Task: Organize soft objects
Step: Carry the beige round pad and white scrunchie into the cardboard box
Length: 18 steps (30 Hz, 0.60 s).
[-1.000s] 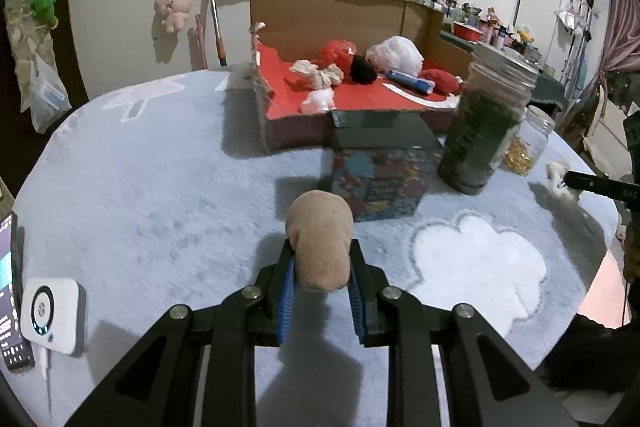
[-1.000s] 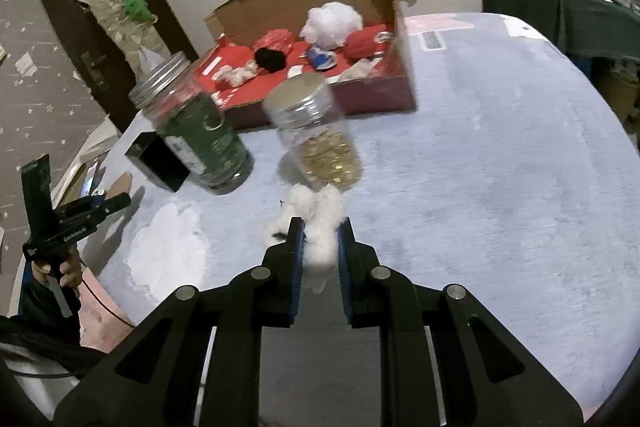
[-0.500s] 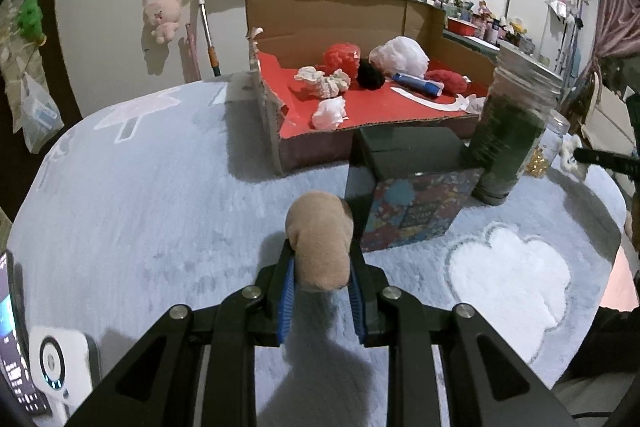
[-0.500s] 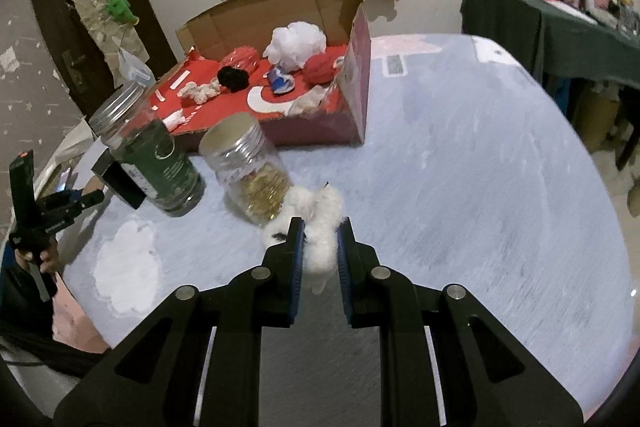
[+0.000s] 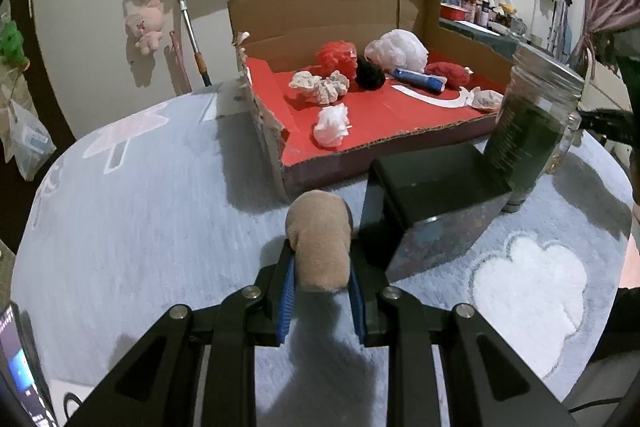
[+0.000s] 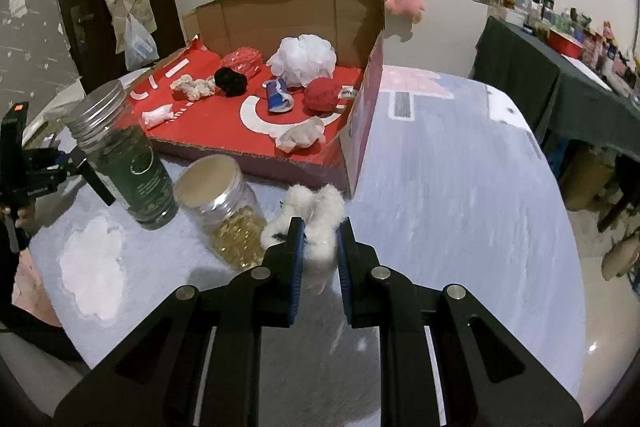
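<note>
My left gripper (image 5: 320, 259) is shut on a tan plush piece (image 5: 319, 251) and holds it above the grey-blue table cover, just short of the near corner of the cardboard box (image 5: 280, 147). My right gripper (image 6: 319, 239) is shut on a white fluffy piece (image 6: 316, 223), close to the box's near right corner (image 6: 352, 163). The box has a red floor (image 6: 224, 131) and holds several soft things: a white puff (image 6: 303, 59), a red ball (image 6: 322, 95), a black pompom (image 6: 230, 81), crumpled white pieces (image 5: 330, 125).
A black tin (image 5: 432, 211) stands right of my left gripper. A dark green jar (image 6: 128, 155) and a clear jar of yellow capsules (image 6: 224, 211) stand left of my right gripper. A phone (image 5: 16, 379) lies at the table's near left. A dark side table (image 6: 560, 95) is at the right.
Both grippers have moved toward the cardboard box with their pieces still held. The box looks nearer and larger in both views.
</note>
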Each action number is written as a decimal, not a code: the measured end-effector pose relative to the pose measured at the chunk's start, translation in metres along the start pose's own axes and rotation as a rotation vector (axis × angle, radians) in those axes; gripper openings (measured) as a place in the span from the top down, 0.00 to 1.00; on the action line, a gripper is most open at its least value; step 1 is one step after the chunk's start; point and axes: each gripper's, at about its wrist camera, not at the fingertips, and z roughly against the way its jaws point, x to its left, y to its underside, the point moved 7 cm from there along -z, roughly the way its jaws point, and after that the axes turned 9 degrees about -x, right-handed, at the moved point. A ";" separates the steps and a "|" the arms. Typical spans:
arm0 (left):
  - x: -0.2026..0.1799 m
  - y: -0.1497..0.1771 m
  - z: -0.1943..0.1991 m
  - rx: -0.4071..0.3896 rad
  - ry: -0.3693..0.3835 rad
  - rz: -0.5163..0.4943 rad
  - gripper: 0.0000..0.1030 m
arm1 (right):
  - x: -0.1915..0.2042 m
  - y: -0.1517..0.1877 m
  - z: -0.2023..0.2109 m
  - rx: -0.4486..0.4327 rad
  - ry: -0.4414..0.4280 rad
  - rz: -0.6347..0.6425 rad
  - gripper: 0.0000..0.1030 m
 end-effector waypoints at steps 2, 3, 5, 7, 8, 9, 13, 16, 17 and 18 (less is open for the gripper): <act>0.000 -0.003 -0.001 -0.001 0.005 -0.012 0.76 | 0.000 -0.003 -0.002 0.001 -0.004 0.013 0.85; 0.000 -0.006 -0.001 -0.002 0.007 -0.019 0.76 | 0.000 -0.005 -0.002 0.001 -0.007 0.022 0.85; 0.000 -0.010 -0.002 -0.005 0.009 -0.033 0.76 | 0.001 -0.009 -0.003 0.002 -0.012 0.037 0.85; 0.001 -0.015 -0.002 -0.011 0.009 -0.048 0.76 | 0.002 -0.013 -0.005 0.001 -0.015 0.051 0.85; 0.001 -0.018 -0.002 -0.013 0.012 -0.052 0.76 | 0.002 -0.015 -0.006 0.002 -0.020 0.057 0.85; 0.001 -0.020 -0.002 -0.014 0.016 -0.058 0.76 | 0.003 -0.017 -0.006 0.002 -0.021 0.061 0.85; 0.001 -0.027 -0.004 -0.015 0.017 -0.085 0.76 | 0.005 -0.025 -0.010 0.004 -0.031 0.082 0.85; 0.001 -0.031 -0.005 -0.016 0.024 -0.099 0.76 | 0.009 -0.029 -0.012 0.004 -0.041 0.095 0.85; 0.001 -0.033 -0.005 -0.016 0.027 -0.102 0.76 | 0.010 -0.031 -0.012 0.004 -0.045 0.099 0.85; 0.001 -0.034 -0.005 -0.016 0.031 -0.107 0.76 | 0.011 -0.033 -0.013 0.003 -0.052 0.103 0.85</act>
